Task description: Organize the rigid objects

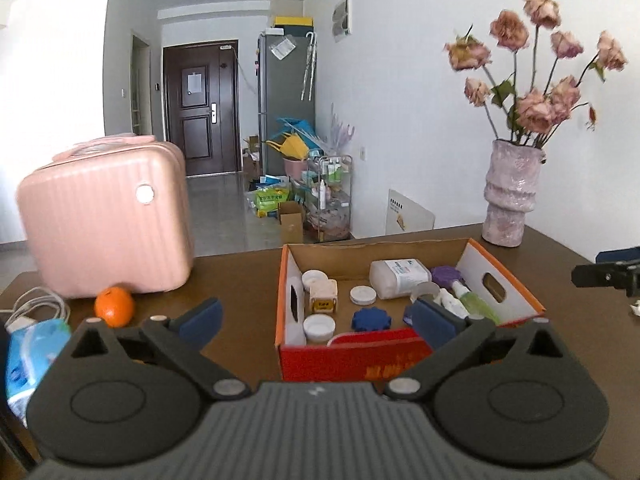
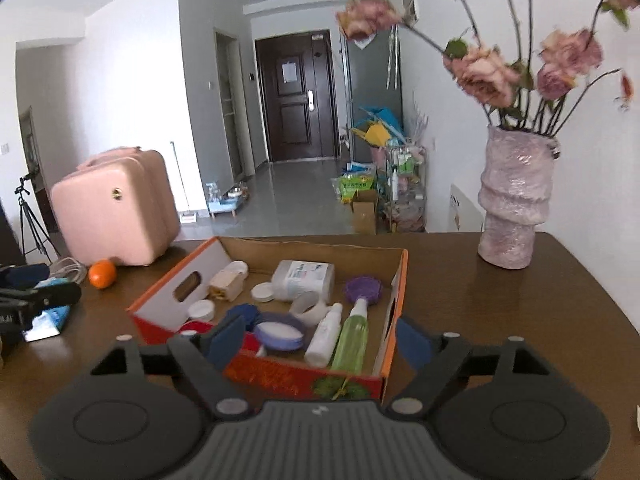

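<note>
An open orange cardboard box (image 1: pixel 516 292) (image 2: pixel 156 298) stands on the brown table. Inside lie a large white bottle (image 1: pixel 398 278) (image 2: pixel 302 280), a green spray bottle (image 1: pixel 478 304) (image 2: pixel 352 336), a slim white bottle (image 2: pixel 324 334), a purple lid (image 1: pixel 446 274) (image 2: pixel 363 289), a blue lid (image 1: pixel 371 319), a lavender jar (image 2: pixel 279 331), a beige box (image 1: pixel 323 294) (image 2: pixel 226 282) and several white caps. My left gripper (image 1: pixel 316 318) is open and empty in front of the box. My right gripper (image 2: pixel 320 338) is open and empty, straddling the box's near right corner.
A pink suitcase (image 1: pixel 106 220) (image 2: pixel 112 206) stands at the table's back left, an orange (image 1: pixel 114 306) (image 2: pixel 102 274) beside it. A pink vase of dried roses (image 1: pixel 510 196) (image 2: pixel 514 200) stands at the back right. A tissue pack (image 1: pixel 30 354) and white cable (image 1: pixel 38 306) lie at left.
</note>
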{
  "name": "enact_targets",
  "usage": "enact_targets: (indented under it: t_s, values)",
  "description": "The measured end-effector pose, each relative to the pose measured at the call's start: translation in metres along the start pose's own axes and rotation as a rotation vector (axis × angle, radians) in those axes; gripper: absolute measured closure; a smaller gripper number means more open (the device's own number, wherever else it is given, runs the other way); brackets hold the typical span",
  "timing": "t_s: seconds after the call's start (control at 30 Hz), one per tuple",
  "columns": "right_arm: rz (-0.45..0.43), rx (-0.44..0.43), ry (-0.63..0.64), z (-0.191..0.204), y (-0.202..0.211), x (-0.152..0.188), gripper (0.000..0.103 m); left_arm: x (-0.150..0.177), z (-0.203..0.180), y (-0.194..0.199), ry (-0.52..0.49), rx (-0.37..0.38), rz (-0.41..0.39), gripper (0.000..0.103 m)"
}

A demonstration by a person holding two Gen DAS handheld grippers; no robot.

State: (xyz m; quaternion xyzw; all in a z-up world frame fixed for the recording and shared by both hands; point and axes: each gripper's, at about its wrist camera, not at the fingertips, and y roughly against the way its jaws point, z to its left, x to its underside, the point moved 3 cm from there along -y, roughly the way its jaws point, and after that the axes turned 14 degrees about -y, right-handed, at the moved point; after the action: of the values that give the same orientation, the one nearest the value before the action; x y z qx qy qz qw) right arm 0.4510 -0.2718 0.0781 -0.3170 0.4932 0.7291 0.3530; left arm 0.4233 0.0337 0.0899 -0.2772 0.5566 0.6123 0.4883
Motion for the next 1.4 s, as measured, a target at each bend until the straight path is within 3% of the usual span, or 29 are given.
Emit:
enact_targets:
  t_s: [0.33, 0.6, 0.97, 1.1, 1.2, 1.4]
  values:
    - [-0.102, -0.007, 0.006, 0.031, 0.087, 0.036, 0.019, 0.017, -0.01, 0.086, 0.003, 0.017, -0.061, 0.0]
    - [-0.175, -0.001, -0.003, 0.042, 0.159, 0.098, 0.017, 0.054, -0.025, 0.155, -0.005, 0.001, -0.107, 0.0]
    - [-0.297, -0.008, 0.036, 0.064, 0.255, 0.201, 0.004, 0.142, -0.058, 0.269, -0.003, -0.06, -0.209, 0.0]
    - [-0.309, 0.003, 0.045, 0.062, 0.279, 0.243, 0.003, 0.176, -0.067, 0.291, 0.02, -0.067, -0.166, 0.0]
    - [-0.281, 0.033, 0.024, 0.065, 0.29, 0.271, 0.003, 0.199, -0.071, 0.306, 0.028, -0.119, -0.155, 0.0]
    - [-0.321, 0.062, 0.053, 0.088, 0.291, 0.294, 0.003, 0.214, -0.079, 0.307, -0.009, -0.079, -0.122, 0.0]
